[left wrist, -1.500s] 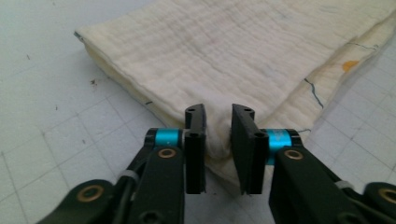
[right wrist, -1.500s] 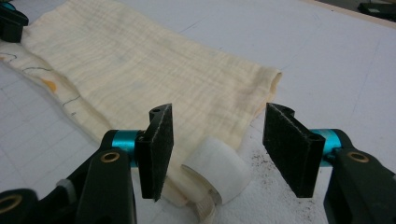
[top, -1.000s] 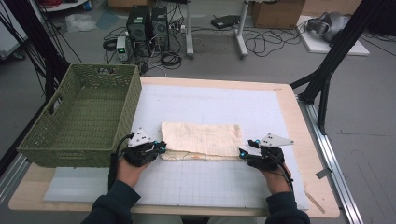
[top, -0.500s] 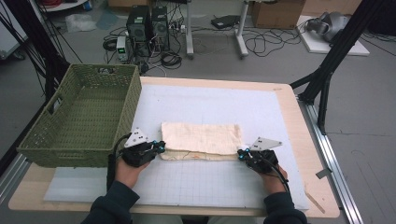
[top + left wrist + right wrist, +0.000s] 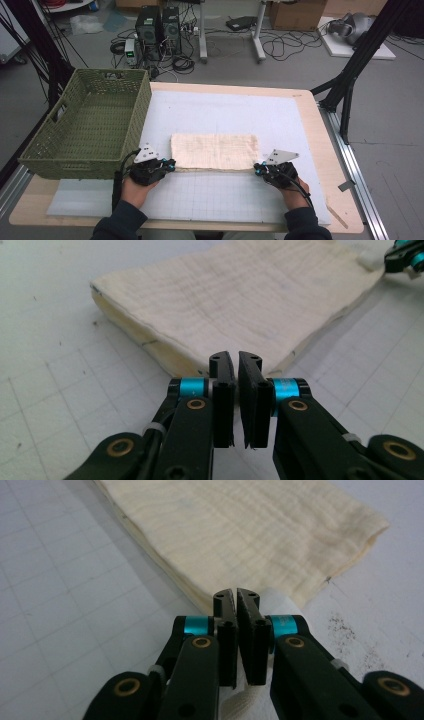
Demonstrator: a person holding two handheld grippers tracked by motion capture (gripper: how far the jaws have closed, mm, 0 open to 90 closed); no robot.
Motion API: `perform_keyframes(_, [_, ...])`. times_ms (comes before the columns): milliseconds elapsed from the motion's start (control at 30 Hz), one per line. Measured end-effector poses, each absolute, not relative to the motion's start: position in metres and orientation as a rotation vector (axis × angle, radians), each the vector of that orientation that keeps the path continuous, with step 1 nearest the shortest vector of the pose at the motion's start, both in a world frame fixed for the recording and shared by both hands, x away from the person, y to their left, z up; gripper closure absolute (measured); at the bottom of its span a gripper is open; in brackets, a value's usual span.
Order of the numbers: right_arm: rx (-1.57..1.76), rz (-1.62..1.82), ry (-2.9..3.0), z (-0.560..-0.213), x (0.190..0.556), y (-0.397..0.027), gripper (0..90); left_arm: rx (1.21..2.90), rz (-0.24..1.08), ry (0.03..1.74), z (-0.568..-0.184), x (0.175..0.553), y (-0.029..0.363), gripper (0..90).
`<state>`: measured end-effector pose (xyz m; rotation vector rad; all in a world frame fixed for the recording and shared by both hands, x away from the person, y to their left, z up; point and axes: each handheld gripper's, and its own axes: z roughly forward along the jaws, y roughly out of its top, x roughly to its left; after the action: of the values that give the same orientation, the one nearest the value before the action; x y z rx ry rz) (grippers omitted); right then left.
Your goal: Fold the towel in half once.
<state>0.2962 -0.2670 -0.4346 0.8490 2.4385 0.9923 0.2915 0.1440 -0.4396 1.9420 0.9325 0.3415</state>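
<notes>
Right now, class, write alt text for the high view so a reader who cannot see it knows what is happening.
A person holds the left tool and the right tool, both closed on the two near corners of a folded cream cloth on a white gridded mat. A green woven basket stands at the table's left side.
</notes>
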Motion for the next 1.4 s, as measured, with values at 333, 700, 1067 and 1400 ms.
perform_keyframes(333, [1.112,1.167,2.239,-0.429,0.305,-0.290,52.2,1.841,0.382,1.053,-0.436,0.315,0.155,45.4])
perform_keyframes(700, [1.284,1.147,2.274,-0.451,0.320,-0.276,76.7,1.987,0.406,1.047,-0.451,0.323,0.142,63.6])
perform_keyframes(1067, [1.279,1.063,2.325,-0.442,0.302,-0.277,86.2,1.992,0.347,1.072,-0.447,0.310,0.145,87.9])
perform_keyframes(1400, [1.212,1.093,2.226,-0.433,0.302,-0.280,56.2,1.925,0.411,1.046,-0.436,0.317,0.143,53.6])
